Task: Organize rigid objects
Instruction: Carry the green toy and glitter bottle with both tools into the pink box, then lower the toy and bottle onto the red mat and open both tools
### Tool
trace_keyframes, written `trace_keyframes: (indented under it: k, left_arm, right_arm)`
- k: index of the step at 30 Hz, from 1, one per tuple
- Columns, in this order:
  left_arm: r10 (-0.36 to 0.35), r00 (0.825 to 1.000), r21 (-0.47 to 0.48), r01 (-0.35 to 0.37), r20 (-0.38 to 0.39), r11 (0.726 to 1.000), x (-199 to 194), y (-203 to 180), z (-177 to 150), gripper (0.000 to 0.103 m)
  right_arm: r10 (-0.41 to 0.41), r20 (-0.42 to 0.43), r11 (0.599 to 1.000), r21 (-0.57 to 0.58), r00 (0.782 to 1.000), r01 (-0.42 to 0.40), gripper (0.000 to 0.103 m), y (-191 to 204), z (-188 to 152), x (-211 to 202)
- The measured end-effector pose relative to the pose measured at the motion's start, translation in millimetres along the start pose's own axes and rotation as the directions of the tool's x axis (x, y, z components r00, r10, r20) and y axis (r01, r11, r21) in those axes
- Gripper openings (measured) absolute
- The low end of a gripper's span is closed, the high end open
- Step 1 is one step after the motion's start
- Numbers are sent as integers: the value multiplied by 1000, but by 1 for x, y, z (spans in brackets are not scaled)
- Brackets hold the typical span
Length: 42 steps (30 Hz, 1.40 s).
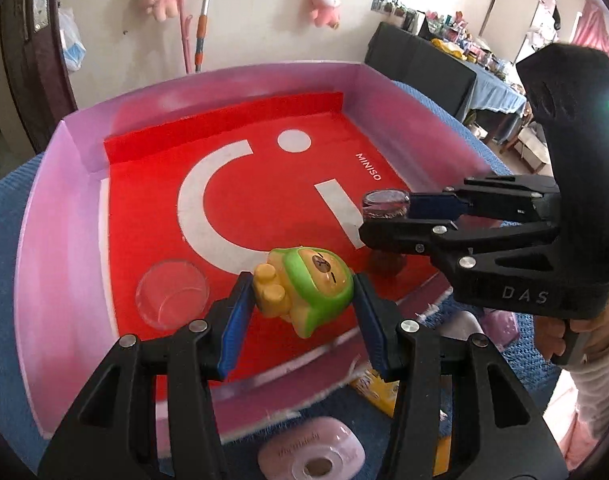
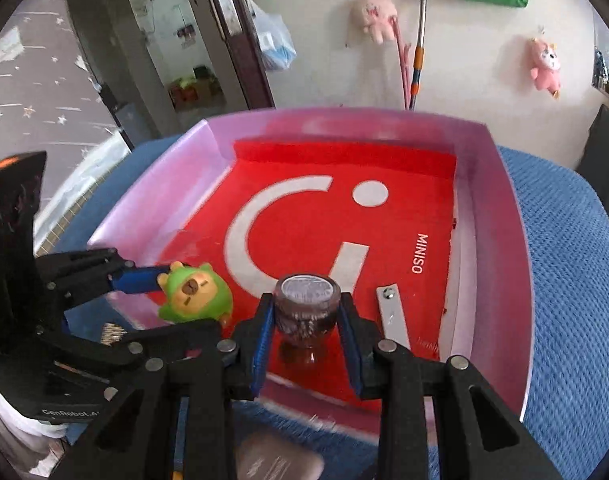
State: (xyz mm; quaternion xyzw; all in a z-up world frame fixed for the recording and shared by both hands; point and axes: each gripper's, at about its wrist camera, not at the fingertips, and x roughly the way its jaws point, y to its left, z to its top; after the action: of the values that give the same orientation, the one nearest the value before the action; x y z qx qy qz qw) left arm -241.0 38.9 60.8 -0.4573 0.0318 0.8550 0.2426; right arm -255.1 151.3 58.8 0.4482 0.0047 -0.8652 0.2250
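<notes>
A pink box [image 1: 52, 216] lined with a red MINISO sheet sits on a blue cloth. My left gripper [image 1: 302, 300] is shut on a green and yellow bear toy [image 1: 308, 286] and holds it above the box's near edge. My right gripper [image 2: 306, 328] is shut on a small dark glass jar [image 2: 307, 300] with a round lid, above the box's near right part. The right gripper also shows in the left wrist view [image 1: 388, 216], and the left one in the right wrist view [image 2: 160, 296] with the toy [image 2: 194, 294].
A clear glass cup [image 1: 171, 294] stands in the box at near left. A silver metal strip [image 2: 392, 316] lies on the red sheet. A pink case [image 1: 312, 456] and a yellow item [image 1: 378, 388] lie on the blue cloth [image 2: 572, 264] in front of the box.
</notes>
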Motion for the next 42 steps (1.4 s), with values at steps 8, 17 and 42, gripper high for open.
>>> trace_keyframes:
  k: [8,17,42]
  left_arm:
    - [6,1000,16,-6,-10,1000,13,3,3,48]
    - [2,1000,8,-2,-4,1000,15,4,6,48]
    - [-8,1000,-4,8,-4,1000,10,10,6,61]
  right_arm:
    - [5,-66,1000,-11,998,-6,33,-5,10,21]
    - [0,-104,1000,-8,995,-1,33,-4,9,33]
    - [8,-115,1000,-3,993,-8,42,-4,13,28]
